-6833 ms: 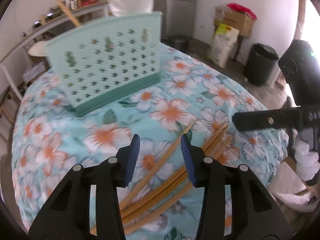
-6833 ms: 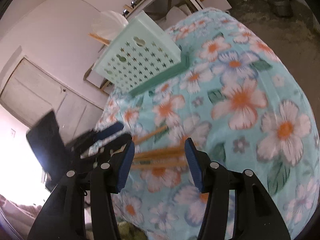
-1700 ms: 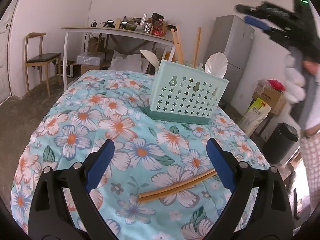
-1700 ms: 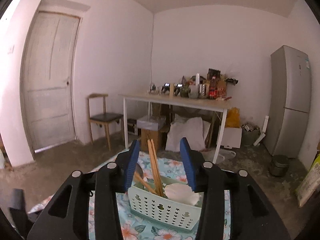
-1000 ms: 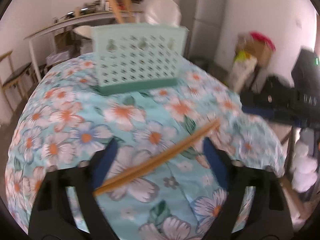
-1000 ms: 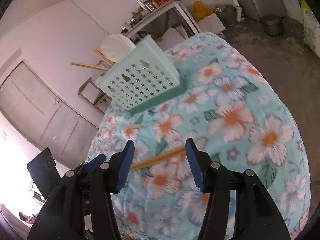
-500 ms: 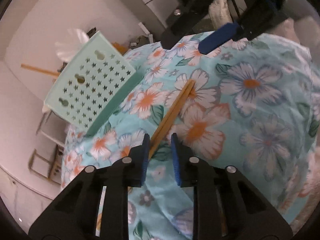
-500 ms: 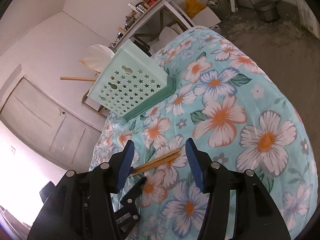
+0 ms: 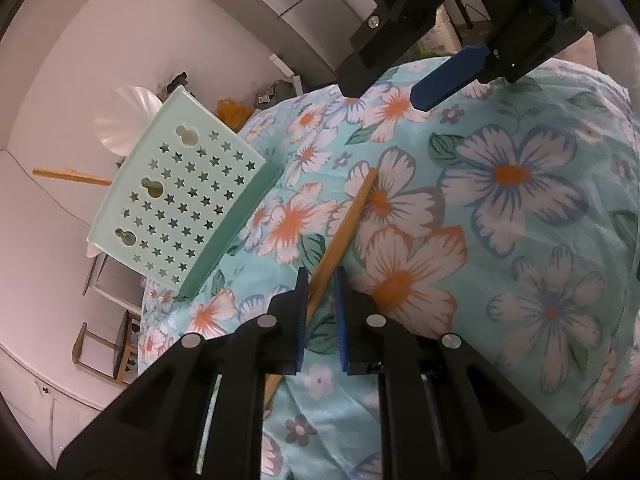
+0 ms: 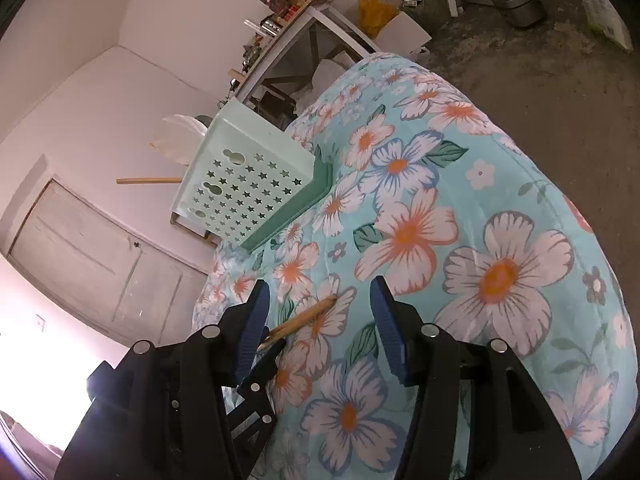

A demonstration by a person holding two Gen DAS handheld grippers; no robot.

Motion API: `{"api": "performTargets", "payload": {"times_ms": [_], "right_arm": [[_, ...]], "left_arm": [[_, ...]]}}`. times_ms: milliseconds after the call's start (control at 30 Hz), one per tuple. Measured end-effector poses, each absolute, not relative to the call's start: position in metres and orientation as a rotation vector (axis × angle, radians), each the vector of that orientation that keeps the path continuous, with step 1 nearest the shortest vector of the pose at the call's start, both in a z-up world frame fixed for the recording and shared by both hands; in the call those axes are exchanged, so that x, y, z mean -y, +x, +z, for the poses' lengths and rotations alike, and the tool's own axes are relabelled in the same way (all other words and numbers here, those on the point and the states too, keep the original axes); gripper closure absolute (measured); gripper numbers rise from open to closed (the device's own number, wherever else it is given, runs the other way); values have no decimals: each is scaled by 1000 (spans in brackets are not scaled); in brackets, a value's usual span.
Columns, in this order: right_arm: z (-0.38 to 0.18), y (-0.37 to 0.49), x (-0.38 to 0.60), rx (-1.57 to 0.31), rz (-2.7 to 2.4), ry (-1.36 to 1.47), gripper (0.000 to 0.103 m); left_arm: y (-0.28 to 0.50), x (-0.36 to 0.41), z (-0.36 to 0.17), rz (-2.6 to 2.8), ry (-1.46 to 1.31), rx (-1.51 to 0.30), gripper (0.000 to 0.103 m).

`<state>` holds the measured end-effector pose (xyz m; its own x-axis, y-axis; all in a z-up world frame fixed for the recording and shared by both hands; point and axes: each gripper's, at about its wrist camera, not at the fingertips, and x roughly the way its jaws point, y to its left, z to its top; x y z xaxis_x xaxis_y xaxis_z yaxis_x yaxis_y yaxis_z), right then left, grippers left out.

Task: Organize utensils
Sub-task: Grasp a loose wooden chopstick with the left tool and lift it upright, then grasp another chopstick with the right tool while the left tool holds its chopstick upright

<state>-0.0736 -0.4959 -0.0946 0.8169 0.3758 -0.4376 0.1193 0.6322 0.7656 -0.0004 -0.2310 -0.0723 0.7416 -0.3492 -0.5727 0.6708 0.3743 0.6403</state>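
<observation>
Chopsticks, a wooden pair lying close together, rest on the floral tablecloth in the middle of the table, their far tips over an orange-centred flower. Near ends run down between the blue pads of the left gripper.

Left gripper: jaws closing, nearly together, the sticks between the pads. A narrow gap shows on the right side of the sticks; whether the pads press on the wood cannot be told for certain. In the right wrist view this gripper appears low at left, only partly visible behind the right one's finger, with the free end of the sticks jutting out over the cloth.

Right gripper: jaws spread about halfway, nothing between them. It hangs over the cloth near the sticks' far end, apart from them. From the left wrist view it fills the top right corner, one blue pad pointing down toward the table, a white-gloved hand behind it.

Mint-green basket with star cut-outs stands on the far part of the table, well apart from the loose sticks. More chopsticks stick out of its top, along with a white ladle-like utensil.

Background: fridge, cluttered side table, pale door, metal bin on the floor.
</observation>
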Motion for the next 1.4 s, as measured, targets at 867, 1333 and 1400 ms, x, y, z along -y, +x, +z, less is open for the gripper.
{"api": "performTargets", "payload": {"times_ms": [867,1333,1400], "right_arm": [[-101,-42,444,-823,184,1057,51],[-120,-2,429,-828,60,1102,62],[-119,1,427,-820,46,1088,63]], "left_arm": [[93,64,65,-616,-46,-569,98],[107,3,51,-634,-327,-636,98],[106,3,51,-628,-312,-634,98]]}}
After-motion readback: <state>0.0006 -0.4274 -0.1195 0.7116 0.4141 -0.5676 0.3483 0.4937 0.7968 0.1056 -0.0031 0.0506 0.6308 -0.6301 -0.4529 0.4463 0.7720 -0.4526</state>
